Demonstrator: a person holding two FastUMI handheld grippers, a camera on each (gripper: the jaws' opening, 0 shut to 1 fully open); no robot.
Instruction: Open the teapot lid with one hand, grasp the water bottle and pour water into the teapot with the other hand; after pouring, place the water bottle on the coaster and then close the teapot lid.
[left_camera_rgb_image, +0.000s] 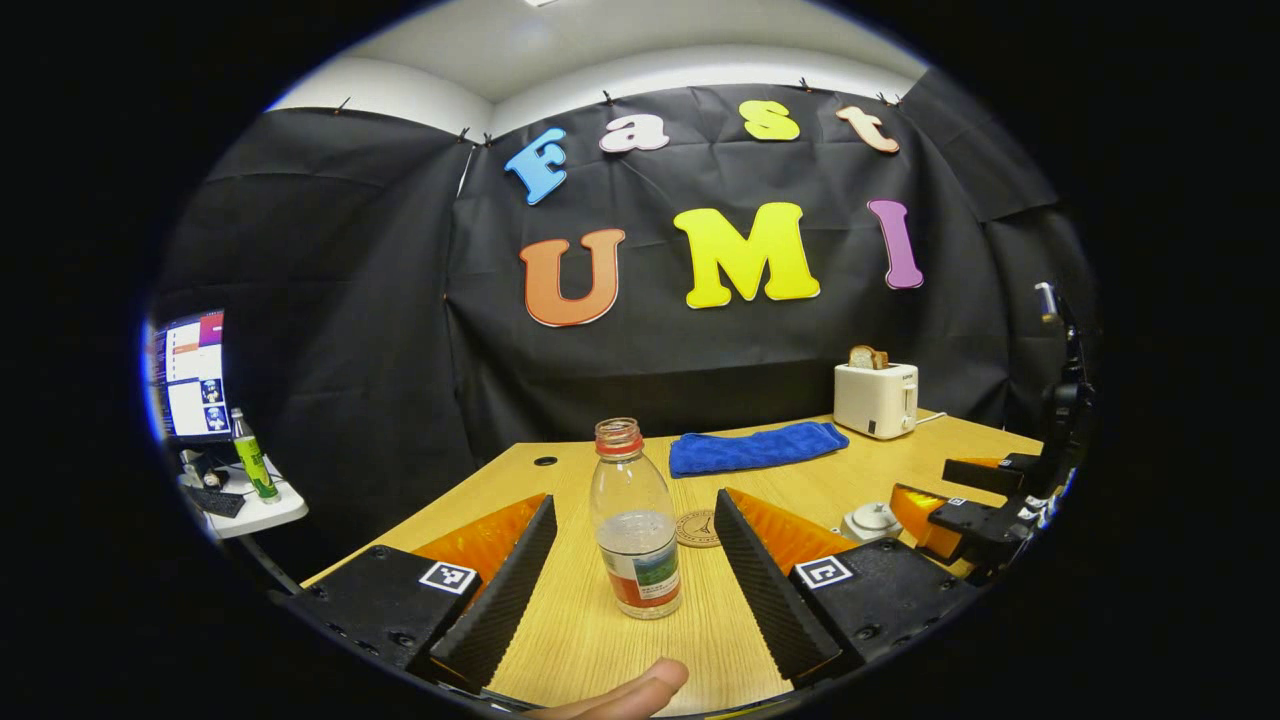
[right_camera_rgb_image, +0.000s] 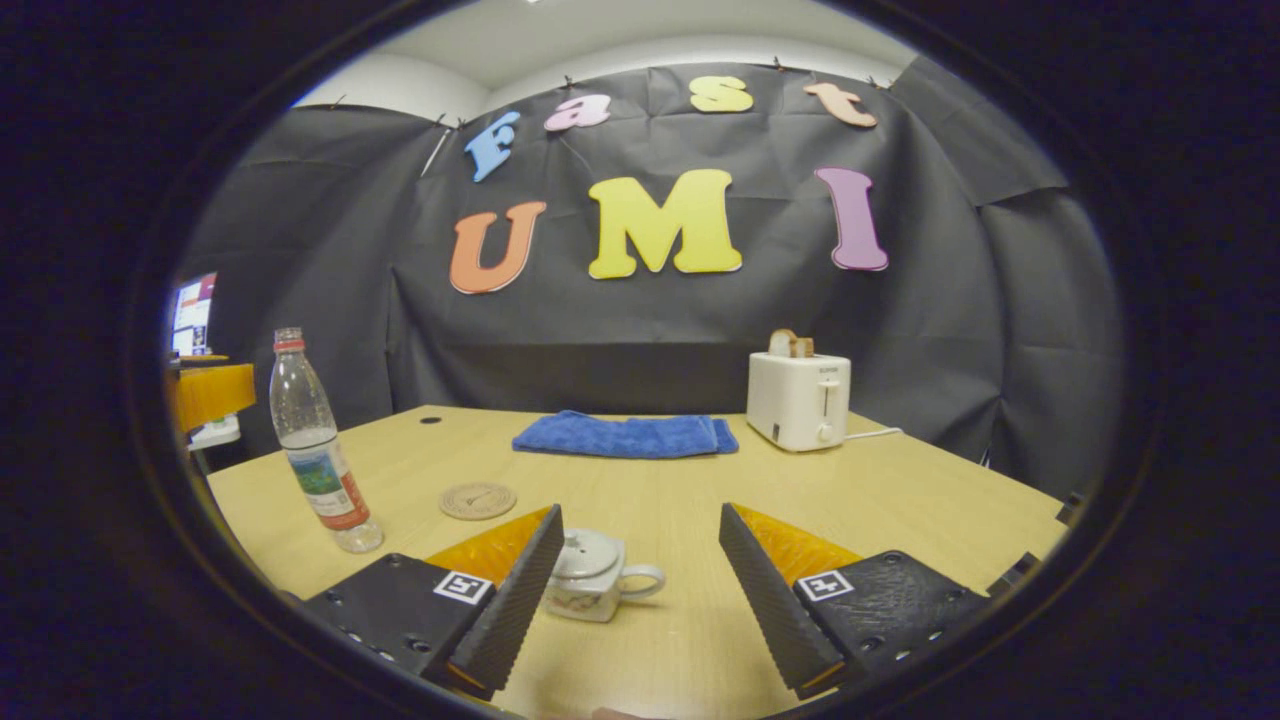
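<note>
A clear water bottle (left_camera_rgb_image: 634, 520) with a red neck ring, no cap and some water inside stands upright on the wooden table. It sits between the spread fingers of my left gripper (left_camera_rgb_image: 630, 575), which is open and does not touch it. Just behind it lies a round coaster (left_camera_rgb_image: 698, 528). In the right gripper view the small white teapot (right_camera_rgb_image: 594, 575), lid on, sits ahead of my open right gripper (right_camera_rgb_image: 640, 595), close to its left finger. The bottle (right_camera_rgb_image: 315, 460) and coaster (right_camera_rgb_image: 478, 500) appear to the left there. The right gripper (left_camera_rgb_image: 985, 510) also shows at the right of the left gripper view, beside the teapot (left_camera_rgb_image: 872, 520).
A folded blue towel (right_camera_rgb_image: 625, 436) lies at the back of the table (right_camera_rgb_image: 900, 500), with a white toaster (right_camera_rgb_image: 798, 400) holding bread to its right. A side table with a green bottle (left_camera_rgb_image: 255, 460) and a monitor (left_camera_rgb_image: 190, 375) stands off the left edge. A fingertip (left_camera_rgb_image: 640, 690) shows low.
</note>
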